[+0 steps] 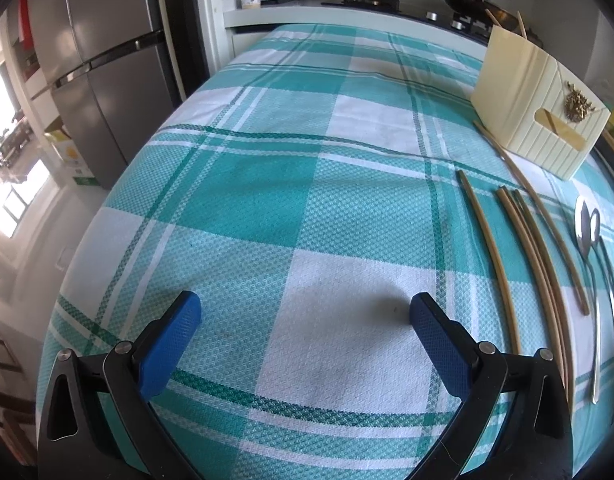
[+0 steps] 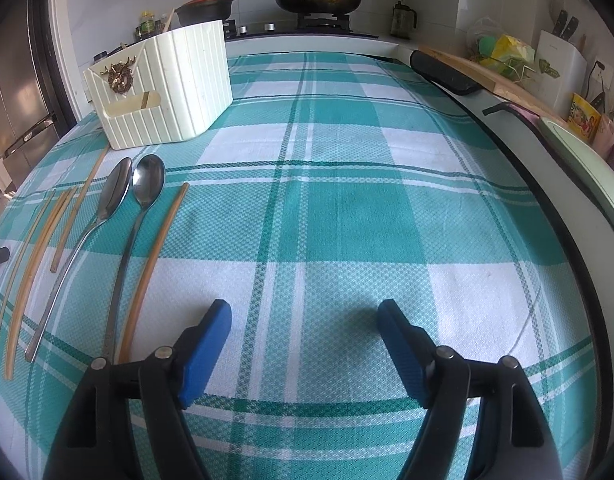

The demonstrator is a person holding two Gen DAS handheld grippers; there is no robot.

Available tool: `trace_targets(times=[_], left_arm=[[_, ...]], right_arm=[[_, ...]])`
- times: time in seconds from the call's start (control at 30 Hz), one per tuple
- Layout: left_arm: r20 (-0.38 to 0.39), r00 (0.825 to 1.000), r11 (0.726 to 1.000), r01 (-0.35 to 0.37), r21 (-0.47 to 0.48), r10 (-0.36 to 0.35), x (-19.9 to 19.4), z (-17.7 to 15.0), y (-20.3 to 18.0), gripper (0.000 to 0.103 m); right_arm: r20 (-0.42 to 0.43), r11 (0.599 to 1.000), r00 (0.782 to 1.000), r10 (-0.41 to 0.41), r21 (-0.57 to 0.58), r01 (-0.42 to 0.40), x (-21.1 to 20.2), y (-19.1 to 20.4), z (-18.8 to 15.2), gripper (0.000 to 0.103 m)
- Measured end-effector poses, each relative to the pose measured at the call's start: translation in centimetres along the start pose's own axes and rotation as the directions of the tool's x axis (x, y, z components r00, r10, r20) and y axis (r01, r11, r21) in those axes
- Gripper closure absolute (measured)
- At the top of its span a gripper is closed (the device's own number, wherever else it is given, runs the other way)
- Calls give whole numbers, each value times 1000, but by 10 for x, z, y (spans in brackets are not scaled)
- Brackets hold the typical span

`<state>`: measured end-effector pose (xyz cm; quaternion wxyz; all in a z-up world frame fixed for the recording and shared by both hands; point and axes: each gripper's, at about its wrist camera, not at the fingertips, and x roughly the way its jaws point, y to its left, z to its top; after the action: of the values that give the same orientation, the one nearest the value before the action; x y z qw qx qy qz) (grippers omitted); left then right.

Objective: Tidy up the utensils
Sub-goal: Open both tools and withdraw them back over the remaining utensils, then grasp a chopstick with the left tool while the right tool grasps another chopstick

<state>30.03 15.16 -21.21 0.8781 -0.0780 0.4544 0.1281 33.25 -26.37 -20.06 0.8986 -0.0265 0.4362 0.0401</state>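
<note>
A worktop (image 2: 347, 200) under a teal and white checked cloth fills both views, and each gripper, left (image 1: 305, 312) and right (image 2: 305, 318), hovers at the bottom of its frame with blue fingers spread wide, holding nothing. In the right wrist view, two spoons (image 2: 147, 184) and several chopsticks (image 2: 157, 256) lie side by side at the left. A cream ribbed holder (image 2: 167, 84) stands above them at upper left.

No lettering can be read; print on the counter's packets (image 2: 585, 118) is too small.
</note>
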Motion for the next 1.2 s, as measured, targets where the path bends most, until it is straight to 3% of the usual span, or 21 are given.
trace_targets(times=[0.47, 0.57, 0.6, 0.7, 0.83, 0.9, 1.1, 1.2], left_arm=[[11, 1000, 1000, 5, -17, -5, -6, -1, 1, 1], [51, 995, 994, 88, -60, -85, -25, -6, -1, 1], [66, 990, 990, 132, -55, -129, -32, -7, -6, 1], [65, 985, 987, 158, 8, -159, -42, -5, -27, 1], [51, 986, 984, 153, 97, -158, -41, -6, -61, 1], [34, 990, 983, 133, 125, -138, -34, -8, -72, 1], [0, 999, 976, 53, 210, -54, -23, -17, -92, 3], [-15, 997, 975, 78, 210, -76, -22, -19, -91, 15]], right_arm=[[1, 1000, 1000, 3, 2, -3, 0, 0, 0, 25], [7, 1000, 1000, -1, 1, 1, -2, 0, 0, 27], [16, 1000, 1000, 9, 12, -9, -6, 1, -1, 29], [50, 994, 995, 85, 62, -88, -19, 6, -3, 34], [20, 980, 980, 197, 14, -197, -26, 37, -1, 51], [11, 976, 976, 217, -18, -217, -27, 48, 1, 54], [-51, 976, 980, 193, -94, -197, -14, 76, 11, 72], [-91, 973, 982, 164, -146, -177, -7, 84, 11, 92]])
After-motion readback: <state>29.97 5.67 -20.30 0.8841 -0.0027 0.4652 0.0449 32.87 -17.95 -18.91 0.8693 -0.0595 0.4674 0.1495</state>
